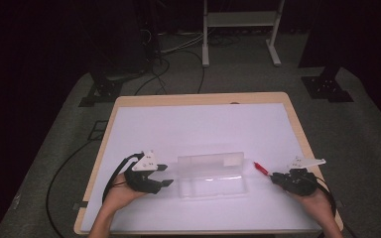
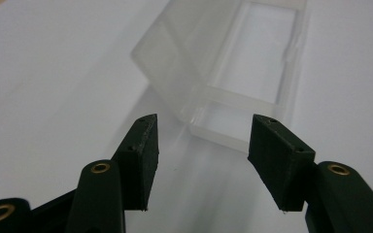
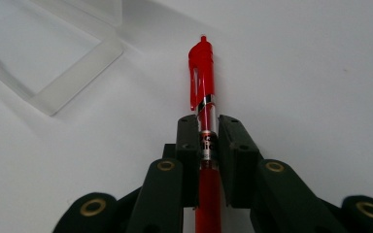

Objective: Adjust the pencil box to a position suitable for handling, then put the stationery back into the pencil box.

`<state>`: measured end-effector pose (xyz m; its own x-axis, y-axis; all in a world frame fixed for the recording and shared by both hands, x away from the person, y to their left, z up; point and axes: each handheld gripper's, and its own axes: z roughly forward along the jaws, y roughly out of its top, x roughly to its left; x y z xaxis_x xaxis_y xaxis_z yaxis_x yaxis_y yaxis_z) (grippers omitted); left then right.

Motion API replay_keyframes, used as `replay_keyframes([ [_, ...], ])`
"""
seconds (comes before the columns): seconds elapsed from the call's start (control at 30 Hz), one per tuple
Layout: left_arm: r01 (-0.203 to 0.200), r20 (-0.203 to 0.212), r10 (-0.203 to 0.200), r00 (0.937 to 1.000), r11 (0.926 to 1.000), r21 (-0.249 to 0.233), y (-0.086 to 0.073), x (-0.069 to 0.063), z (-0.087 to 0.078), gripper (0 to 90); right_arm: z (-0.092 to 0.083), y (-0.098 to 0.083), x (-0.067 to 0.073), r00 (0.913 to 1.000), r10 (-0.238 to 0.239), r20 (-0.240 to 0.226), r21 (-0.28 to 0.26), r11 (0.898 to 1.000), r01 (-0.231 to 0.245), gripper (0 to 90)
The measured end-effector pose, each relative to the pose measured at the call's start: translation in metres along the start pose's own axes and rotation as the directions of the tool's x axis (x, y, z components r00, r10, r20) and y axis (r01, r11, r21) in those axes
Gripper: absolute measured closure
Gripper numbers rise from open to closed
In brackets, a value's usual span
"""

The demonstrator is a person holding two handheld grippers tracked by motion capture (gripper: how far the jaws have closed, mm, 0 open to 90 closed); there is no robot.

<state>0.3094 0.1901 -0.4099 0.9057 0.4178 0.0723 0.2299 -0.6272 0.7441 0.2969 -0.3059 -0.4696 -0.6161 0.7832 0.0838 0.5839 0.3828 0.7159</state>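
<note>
A clear plastic case (image 1: pixel 211 174) lies open at the middle of the white table, its lid (image 1: pixel 211 161) standing up along the far side. My left gripper (image 1: pixel 164 175) rests just left of the case, open, with nothing between its jaws; in the left gripper view the case end (image 2: pixel 233 102) lies right ahead of the fingertips (image 2: pixel 143 145). My right gripper (image 1: pixel 273 177) is to the right of the case, shut on a red pen (image 1: pixel 261 168). The red pen (image 3: pixel 203 87) sticks out past the jaws, clip end forward, toward the case corner (image 3: pixel 73 73).
The white sheet (image 1: pixel 203 129) covers a wooden table (image 1: pixel 297 124). Cables (image 1: pixel 64 168) trail over the grey floor at the left. A white stand frame (image 1: pixel 240 29) and dark stand feet (image 1: pixel 327 87) are beyond the table.
</note>
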Motion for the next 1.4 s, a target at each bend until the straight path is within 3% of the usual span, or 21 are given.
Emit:
replay_keyframes([
  [0.03, 0.032, -0.029, -0.032, 0.9991, 0.9995, -0.004, -0.004, 0.004, -0.003, 41.4, 0.0, 0.0, 0.0, 1.0, 0.005, -0.007, -0.002, 1.0, -0.005, 78.7],
  [0.17, 0.064, -0.042, -0.065, 0.997, 0.9978, -0.017, -0.009, 0.01, -0.006, 38.4, -0.005, 0.003, 0.0, 0.9999, 0.007, -0.016, -0.025, 1.0, -0.007, 78.7],
  [0.33, 0.089, -0.068, -0.091, 0.9935, 0.9953, -0.039, -0.016, 0.013, -0.011, 36.2, -0.01, 0.011, 0.001, 0.9997, -0.004, -0.023, -0.034, 0.999, 0.003, 78.7],
  [0.47, 0.112, -0.079, -0.114, 0.9904, 0.9933, -0.03, -0.022, 0.017, -0.011, 32.8, -0.014, 0.022, 0.003, 0.9992, -0.035, -0.022, -0.031, 0.999, 0.034, 78.7],
  [1.03, 0.146, -0.127, -0.149, 0.9807, 0.9888, -0.034, -0.037, 0.02, -0.013, 27.4, -0.032, 0.051, 0.009, 0.9939, -0.087, -0.069, -0.061, 0.995, 0.083, 78.7],
  [1.4, 0.152, -0.146, -0.156, 0.9769, 0.9877, -0.038, -0.038, 0.021, -0.015, 22.7, -0.034, 0.072, 0.021, 0.9819, -0.147, -0.12, -0.077, 0.987, 0.138, 78.6],
])
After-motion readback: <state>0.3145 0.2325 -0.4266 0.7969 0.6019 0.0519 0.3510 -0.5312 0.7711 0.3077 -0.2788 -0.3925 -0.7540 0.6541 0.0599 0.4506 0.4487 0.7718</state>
